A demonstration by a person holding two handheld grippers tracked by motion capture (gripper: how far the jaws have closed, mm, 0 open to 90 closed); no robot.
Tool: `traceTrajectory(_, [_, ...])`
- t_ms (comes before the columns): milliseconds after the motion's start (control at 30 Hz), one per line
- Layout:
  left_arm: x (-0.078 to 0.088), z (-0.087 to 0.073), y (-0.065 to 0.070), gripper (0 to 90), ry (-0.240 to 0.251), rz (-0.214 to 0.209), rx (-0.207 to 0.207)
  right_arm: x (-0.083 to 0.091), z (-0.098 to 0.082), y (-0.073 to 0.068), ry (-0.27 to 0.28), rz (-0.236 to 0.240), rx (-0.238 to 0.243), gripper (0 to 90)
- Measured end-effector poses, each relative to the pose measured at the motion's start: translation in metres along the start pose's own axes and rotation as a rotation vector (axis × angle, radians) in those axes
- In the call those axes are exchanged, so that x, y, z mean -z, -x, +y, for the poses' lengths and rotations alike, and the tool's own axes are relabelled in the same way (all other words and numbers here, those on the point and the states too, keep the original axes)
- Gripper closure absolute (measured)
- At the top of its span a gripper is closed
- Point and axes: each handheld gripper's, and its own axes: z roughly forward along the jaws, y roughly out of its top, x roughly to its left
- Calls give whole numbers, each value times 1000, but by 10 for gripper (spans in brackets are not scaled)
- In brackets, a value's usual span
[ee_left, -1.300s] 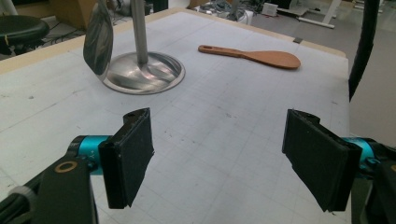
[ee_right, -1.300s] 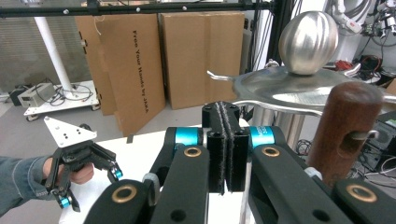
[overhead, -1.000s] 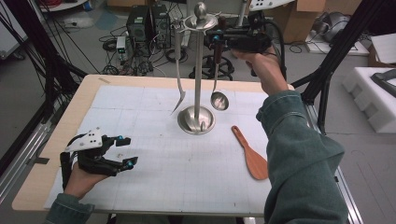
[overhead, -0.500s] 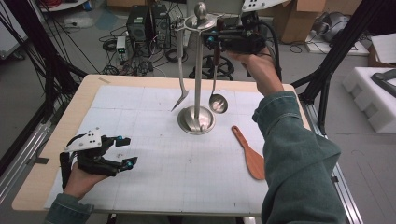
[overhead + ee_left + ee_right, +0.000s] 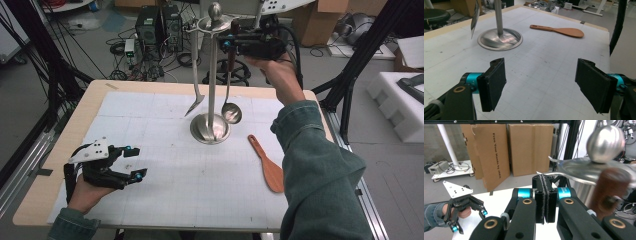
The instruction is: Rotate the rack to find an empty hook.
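While the left tool (image 5: 131,162) rests released at the bench's (image 5: 165,210) near left corner, the brown wooden rice paddle (image 5: 267,165) lies right of the steel utensil stand (image 5: 214,80); the right tool (image 5: 226,41), clenched empty, is raised beside the dark-handled steel ladle (image 5: 230,100) hanging there.

A flat brown wooden paddle (image 5: 267,167) lies on the surface (image 5: 85,115), near its right side. It rests on a white mat with a thin grid (image 5: 165,200) that covers most of the surface. Behind the surface, on the floor, stand two dark computer boxes (image 5: 155,25) with a tangle of wires (image 5: 125,50) around them. Big cardboard boxes (image 5: 531,147) lean by the wall. A white foam block (image 5: 400,100) sits off to the right. Black metal poles (image 5: 360,55) slant up at the sides. A dark round stool (image 5: 435,16) stands beside the surface.
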Motion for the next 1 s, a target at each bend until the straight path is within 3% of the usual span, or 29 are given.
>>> traceTrajectory(567, [1,0,-1,250,-3,4,-1,42,-9,21,34,-62,-34,900])
traceTrajectory(1000, [3,-2,-3,250,0,12,6,40,-2,34,35,-68,-30,900])
